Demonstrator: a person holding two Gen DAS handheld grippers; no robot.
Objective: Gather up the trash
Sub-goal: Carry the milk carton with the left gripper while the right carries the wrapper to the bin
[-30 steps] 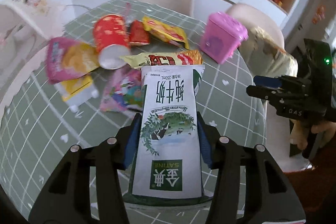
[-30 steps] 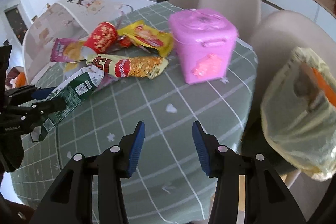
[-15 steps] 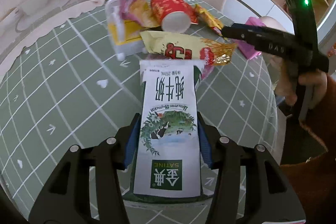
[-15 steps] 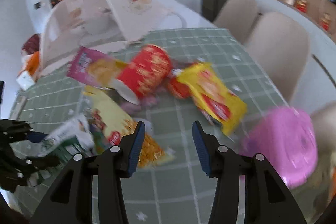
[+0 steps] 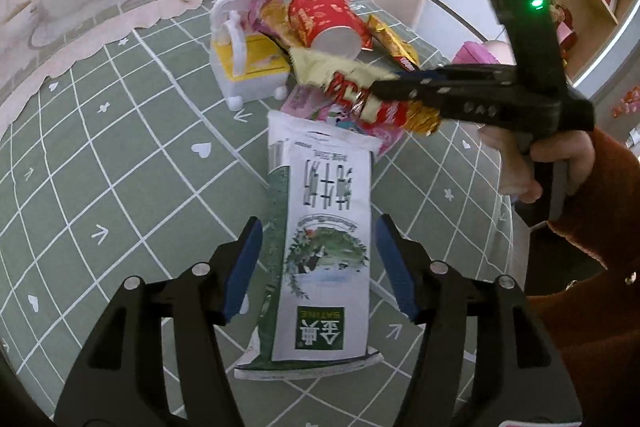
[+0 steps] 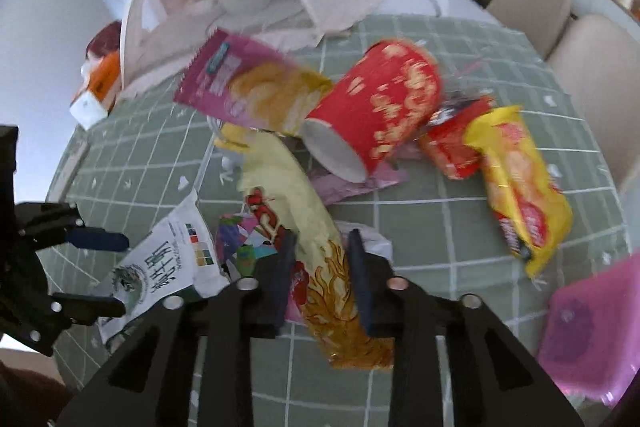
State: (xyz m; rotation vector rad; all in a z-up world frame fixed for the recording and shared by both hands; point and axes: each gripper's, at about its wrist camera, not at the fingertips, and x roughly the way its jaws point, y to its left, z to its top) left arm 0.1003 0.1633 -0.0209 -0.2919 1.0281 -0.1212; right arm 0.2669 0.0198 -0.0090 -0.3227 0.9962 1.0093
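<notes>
Trash crowds the worktop: my right hand-held gripper clamps the yellow wrapper below the red cup, my left hand-held gripper parted around the milk carton.

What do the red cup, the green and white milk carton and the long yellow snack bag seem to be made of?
The red cup looks like coated paper: matte white inside, glossy gold-printed outside. The milk carton seems to be printed paperboard, with folded edges and a creased, flattened top. The yellow snack bag is probably thin plastic or foil film: it crinkles, shines, and bends between the right tool fingers.
</notes>
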